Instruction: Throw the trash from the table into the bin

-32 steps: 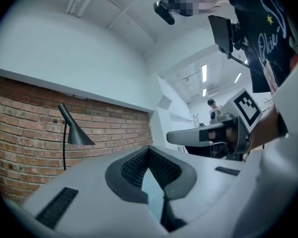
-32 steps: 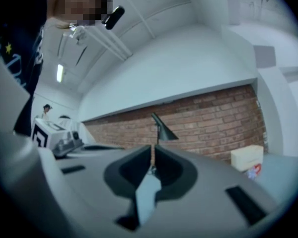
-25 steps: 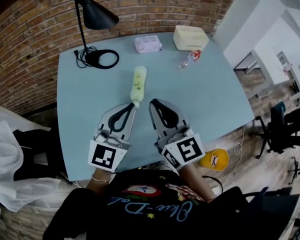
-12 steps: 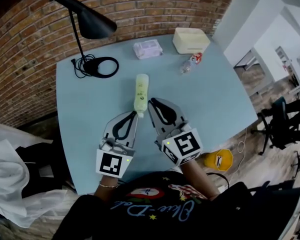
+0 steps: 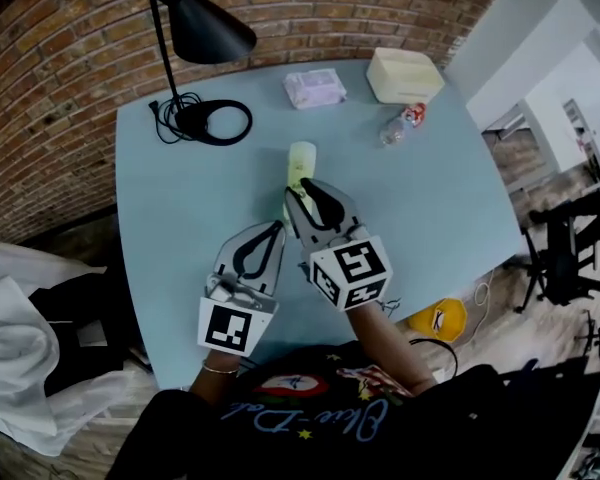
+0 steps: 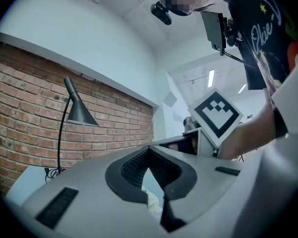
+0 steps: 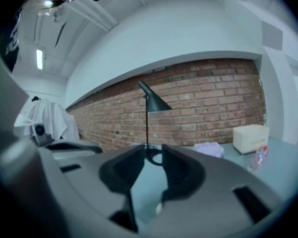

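A pale yellow-green bottle (image 5: 301, 161) lies on the light blue table (image 5: 430, 208), pointing away from me. My right gripper (image 5: 299, 190) sits over the bottle's near end and hides it. Its jaws have just been opening and stand a little apart (image 7: 153, 150); between them I see only bare tabletop and the lamp's base. My left gripper (image 5: 277, 229) hovers just left of it and nearer to me, its tips touching (image 6: 149, 148) and holding nothing. A crushed clear bottle with a red label (image 5: 401, 125) lies at the far right.
A black desk lamp (image 5: 216, 123) stands at the far left with its cord coiled by the base. A lilac wipes pack (image 5: 315, 88) and a cream box (image 5: 405, 74) sit at the far edge. White plastic sheeting (image 5: 20, 348) lies off the table's left side, and office chairs (image 5: 570, 258) stand to the right.
The right gripper has moved forward over the near end of the bottle and its jaws have parted slightly. The left gripper has dropped back a little from the bottle's cap.
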The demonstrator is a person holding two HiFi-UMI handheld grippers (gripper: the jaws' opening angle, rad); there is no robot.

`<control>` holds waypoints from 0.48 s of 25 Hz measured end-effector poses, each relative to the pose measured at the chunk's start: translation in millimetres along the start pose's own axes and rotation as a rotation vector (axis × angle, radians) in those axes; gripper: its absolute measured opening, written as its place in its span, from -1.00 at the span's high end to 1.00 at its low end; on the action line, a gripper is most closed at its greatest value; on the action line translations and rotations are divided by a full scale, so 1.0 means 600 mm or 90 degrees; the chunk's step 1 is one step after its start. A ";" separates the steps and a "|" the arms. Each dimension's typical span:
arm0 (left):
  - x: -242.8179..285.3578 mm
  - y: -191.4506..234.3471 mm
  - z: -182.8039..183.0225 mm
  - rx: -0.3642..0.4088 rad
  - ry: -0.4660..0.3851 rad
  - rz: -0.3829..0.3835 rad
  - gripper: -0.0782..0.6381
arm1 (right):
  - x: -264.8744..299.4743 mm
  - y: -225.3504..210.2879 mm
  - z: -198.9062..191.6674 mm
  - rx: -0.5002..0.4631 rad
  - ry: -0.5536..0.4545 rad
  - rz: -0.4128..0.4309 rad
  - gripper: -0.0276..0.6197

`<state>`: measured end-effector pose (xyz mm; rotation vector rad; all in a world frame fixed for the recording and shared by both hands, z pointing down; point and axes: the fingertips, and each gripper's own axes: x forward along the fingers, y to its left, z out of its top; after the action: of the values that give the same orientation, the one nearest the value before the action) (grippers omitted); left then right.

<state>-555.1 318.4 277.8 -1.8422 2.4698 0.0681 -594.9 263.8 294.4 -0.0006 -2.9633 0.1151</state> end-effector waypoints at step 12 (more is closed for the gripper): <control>-0.007 0.049 -0.013 -0.019 -0.004 0.045 0.75 | 0.088 -0.070 -0.104 0.034 0.167 -0.060 0.08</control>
<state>-582.4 330.2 285.6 -1.7627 2.5431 0.1133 -635.8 227.3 368.3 0.1214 -2.6928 0.1677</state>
